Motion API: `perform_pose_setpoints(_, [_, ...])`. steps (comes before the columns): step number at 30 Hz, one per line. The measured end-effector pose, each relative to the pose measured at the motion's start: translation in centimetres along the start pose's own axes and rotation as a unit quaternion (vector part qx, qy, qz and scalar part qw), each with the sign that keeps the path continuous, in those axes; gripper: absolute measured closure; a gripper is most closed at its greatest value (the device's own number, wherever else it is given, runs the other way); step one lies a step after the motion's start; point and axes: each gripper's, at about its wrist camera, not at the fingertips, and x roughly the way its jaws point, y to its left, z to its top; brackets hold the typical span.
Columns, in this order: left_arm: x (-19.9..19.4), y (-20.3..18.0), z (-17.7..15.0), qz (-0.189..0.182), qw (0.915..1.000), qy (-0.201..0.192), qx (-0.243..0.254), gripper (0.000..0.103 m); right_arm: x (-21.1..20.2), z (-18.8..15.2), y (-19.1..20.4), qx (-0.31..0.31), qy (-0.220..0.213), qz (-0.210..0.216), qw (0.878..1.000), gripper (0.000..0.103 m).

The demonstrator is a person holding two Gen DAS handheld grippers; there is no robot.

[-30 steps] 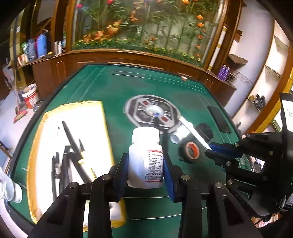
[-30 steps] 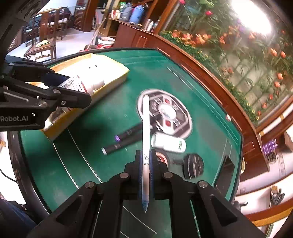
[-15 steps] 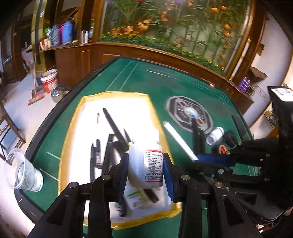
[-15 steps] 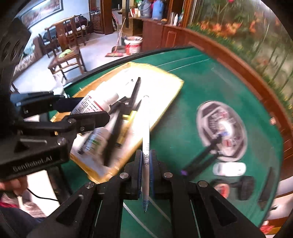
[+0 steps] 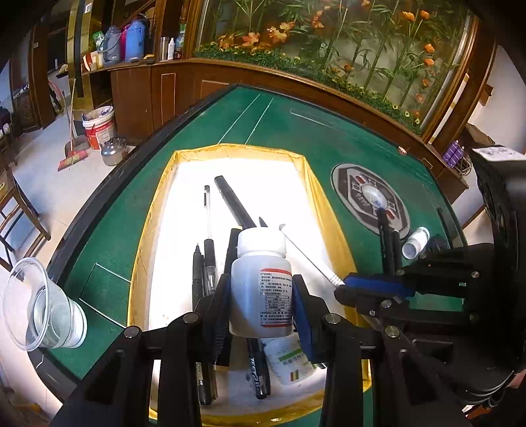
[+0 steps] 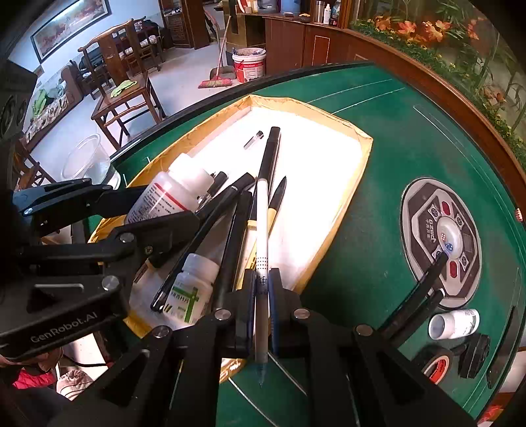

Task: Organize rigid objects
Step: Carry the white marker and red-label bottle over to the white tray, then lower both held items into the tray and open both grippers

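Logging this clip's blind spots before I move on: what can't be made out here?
- Bottle label, left wrist view: print too small to read.
- Second bottle lying in the tray: mostly hidden behind the left claw.
- Tape roll, right wrist view: partly covered by the right claw frame.

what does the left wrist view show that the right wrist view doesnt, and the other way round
Only the left wrist view shows the steel kettle on the floor and the thermos flasks on the shelf. Only the right wrist view shows the wooden chair, the framed painting and the red-cored tape roll. Both show the yellow-rimmed tray of pens, the left gripper shut on the white pill bottle, and the right gripper shut on the white pen.
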Motion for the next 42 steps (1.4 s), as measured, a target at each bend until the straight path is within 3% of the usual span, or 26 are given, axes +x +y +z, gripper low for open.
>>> perform_pose_setpoints(42, [2.5, 2.4, -1.7, 0.006, 0.9987, 0.046, -0.021, 0.065, 2.5, 1.3, 2.0, -0.027, 0.018, 0.002, 0.999, 0.096])
